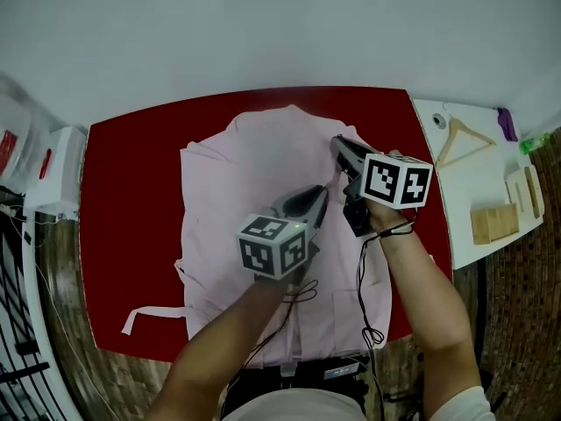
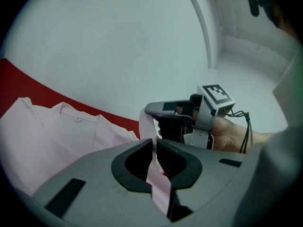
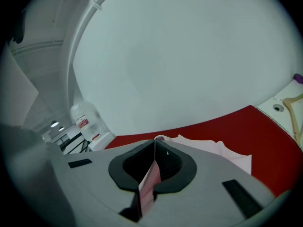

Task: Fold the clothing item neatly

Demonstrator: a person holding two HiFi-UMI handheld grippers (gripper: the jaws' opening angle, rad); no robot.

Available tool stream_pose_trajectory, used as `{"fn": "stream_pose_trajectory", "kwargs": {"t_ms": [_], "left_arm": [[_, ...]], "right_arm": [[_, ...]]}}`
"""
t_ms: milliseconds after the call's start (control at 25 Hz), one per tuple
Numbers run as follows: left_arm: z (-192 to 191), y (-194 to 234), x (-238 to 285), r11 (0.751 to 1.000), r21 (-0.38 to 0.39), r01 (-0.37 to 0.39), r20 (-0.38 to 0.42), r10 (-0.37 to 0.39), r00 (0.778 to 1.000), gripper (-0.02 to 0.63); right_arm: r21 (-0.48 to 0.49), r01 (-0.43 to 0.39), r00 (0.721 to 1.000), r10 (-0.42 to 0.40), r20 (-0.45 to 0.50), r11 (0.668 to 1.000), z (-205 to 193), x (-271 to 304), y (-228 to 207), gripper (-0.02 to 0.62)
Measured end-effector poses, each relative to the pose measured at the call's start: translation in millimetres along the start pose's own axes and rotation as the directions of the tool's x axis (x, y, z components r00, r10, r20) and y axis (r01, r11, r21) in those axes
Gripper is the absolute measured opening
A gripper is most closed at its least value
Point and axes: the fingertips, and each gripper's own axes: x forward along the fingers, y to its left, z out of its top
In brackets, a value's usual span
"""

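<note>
While raised over shirt (image 1: 254, 174) | left gripper (image 2: 154, 145): fingers (image 2: 136, 161) pinching strip (image 2: 159, 183) | right gripper (image 3: 154, 150): fingers pinching cloth (image 3: 147, 186)

The head view is looking steeply down on the red table (image 1: 123, 200) at mid-frame. Both gripper views are riding low and close, sharing its far edge and the pink garment (image 1: 254, 165).

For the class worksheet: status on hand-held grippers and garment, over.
Left hand-held gripper shut on pink tie. Right hand-held gripper shut on same tie. Garment spread on red table. Hanger aside, no obstruction.
</note>
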Motion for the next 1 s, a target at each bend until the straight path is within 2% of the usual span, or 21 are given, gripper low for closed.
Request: {"fn": "stream_pose_trajectory", "kwargs": {"t_ms": [280,560,1000], "left_arm": [[-6,51,-39,0.993,-0.104,-0.064,0.034,0.068,0.997,0.03],[-32,99,-72,0.97,-0.204,-0.132,0.019,0.139,0.99,0.031],[-55,132,-103,0.942,-0.286,-0.173,0.014,0.185,0.983,0.031]], "right_arm": [[-0.043,-0.065,0.997,0.063,-0.052,0.997,-24,47,49,0.021],[-0.075,-0.085,0.987,0.073,-0.146,0.994,-75,94,80,0.021],[-0.129,-0.142,0.967,0.11,-0.231,0.981,-119,130,119,0.021]]}}
